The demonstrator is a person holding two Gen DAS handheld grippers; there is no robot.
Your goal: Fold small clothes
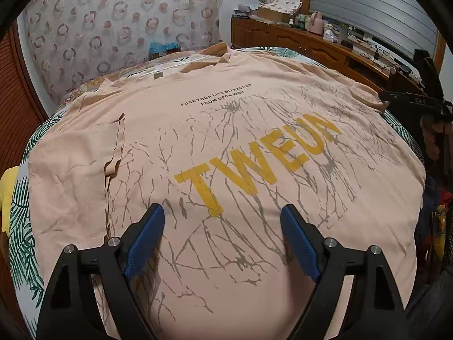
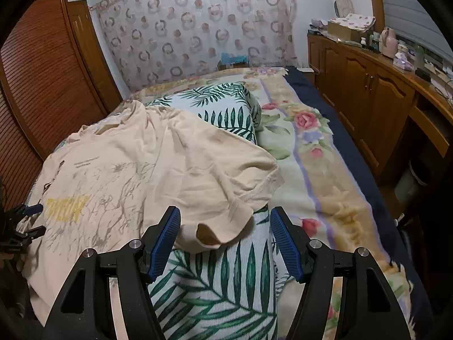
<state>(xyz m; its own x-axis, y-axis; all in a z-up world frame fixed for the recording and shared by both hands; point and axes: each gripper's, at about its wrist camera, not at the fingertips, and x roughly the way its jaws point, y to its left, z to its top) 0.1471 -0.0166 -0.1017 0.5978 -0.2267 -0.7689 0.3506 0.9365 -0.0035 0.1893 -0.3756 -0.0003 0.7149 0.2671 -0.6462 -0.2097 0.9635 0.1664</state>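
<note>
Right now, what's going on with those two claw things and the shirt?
Left tool open, above the shirt print. Right tool open at the sleeve edge, holding nothing. Shirt spread flat on the leaf cushion, not yet folded. Nothing in the way.

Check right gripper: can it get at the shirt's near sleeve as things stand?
Probably yes. The right gripper is open, and the T-shirt sleeve hem lies just ahead between its fingers, uncovered on the leaf-print cover.

Printed on the peach T-shirt, mid-frame in the left wrist view: big yellow "TWEUN", above it small black "FUSE YOUR LIFE WITH ACTION / FROM UPON HIGH"; same print blurred beyond reading in the right wrist view.
</note>
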